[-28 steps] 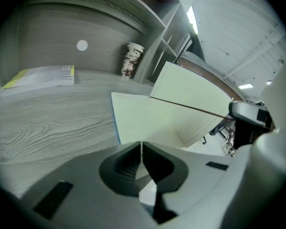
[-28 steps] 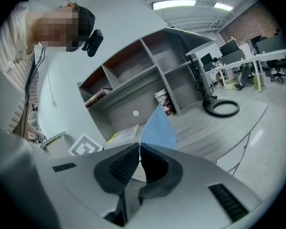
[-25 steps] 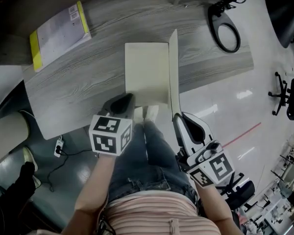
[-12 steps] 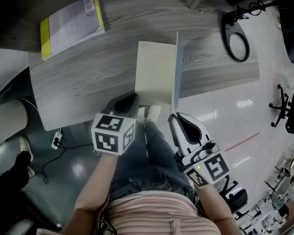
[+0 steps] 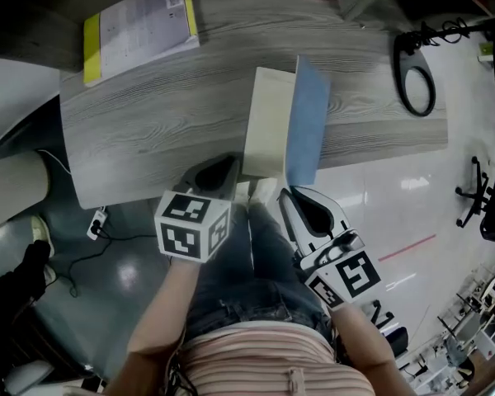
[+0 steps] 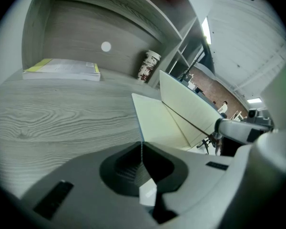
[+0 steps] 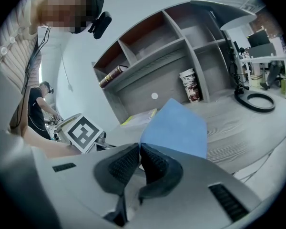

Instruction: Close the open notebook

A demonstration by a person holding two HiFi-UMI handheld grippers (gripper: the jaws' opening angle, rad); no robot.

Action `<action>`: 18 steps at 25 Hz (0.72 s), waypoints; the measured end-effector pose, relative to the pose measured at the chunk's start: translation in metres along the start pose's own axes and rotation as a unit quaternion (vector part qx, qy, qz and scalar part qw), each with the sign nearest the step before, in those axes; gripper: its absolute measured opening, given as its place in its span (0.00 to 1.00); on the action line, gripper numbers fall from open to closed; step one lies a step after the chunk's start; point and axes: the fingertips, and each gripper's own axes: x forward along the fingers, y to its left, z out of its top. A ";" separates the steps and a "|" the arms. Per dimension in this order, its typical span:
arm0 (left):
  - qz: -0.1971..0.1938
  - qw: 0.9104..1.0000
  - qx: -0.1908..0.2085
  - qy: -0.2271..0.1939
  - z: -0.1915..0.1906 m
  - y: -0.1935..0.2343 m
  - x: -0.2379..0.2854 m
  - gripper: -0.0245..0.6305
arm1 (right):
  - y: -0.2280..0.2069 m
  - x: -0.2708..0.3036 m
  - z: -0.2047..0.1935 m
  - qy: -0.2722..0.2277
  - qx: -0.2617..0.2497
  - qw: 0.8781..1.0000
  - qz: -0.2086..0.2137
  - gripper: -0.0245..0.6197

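The notebook [image 5: 268,122] is seen lying open on the grey wood-grain table [image 5: 148,130], near its front edge, with the cream page flat and facing up. Its blue cover [image 5: 307,130] is raised on the right side, tilted up off the table and leaning over toward the page. The left gripper [image 5: 217,172] is set at the near left corner of the notebook; in the left gripper view its jaws are closed on the thin near edge of the flat page [image 6: 155,123]. The right gripper [image 5: 299,207] is closed on the near edge of the blue cover, which is seen rising out from between the ribbed pads [image 7: 124,163]. A yellow-edged book [image 5: 140,27] is noted at the far left of the table, well apart, a patterned cup [image 6: 150,66] against the back shelf, and a black loop [image 5: 417,77] at the far right.
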 end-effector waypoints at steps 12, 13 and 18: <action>-0.009 1.000 -0.013 -0.001 -0.002 0.005 -0.002 0.06 | 0.007 0.032 -0.022 0.053 -0.023 0.998 0.020 0.07; -0.010 1.000 -0.013 -0.001 -0.001 0.004 -0.002 0.06 | 0.006 0.034 -0.024 0.058 -0.024 0.998 0.021 0.07; -0.015 1.000 -0.014 0.000 -0.001 0.003 -0.001 0.06 | 0.006 0.046 -0.035 0.081 -0.029 0.996 0.020 0.07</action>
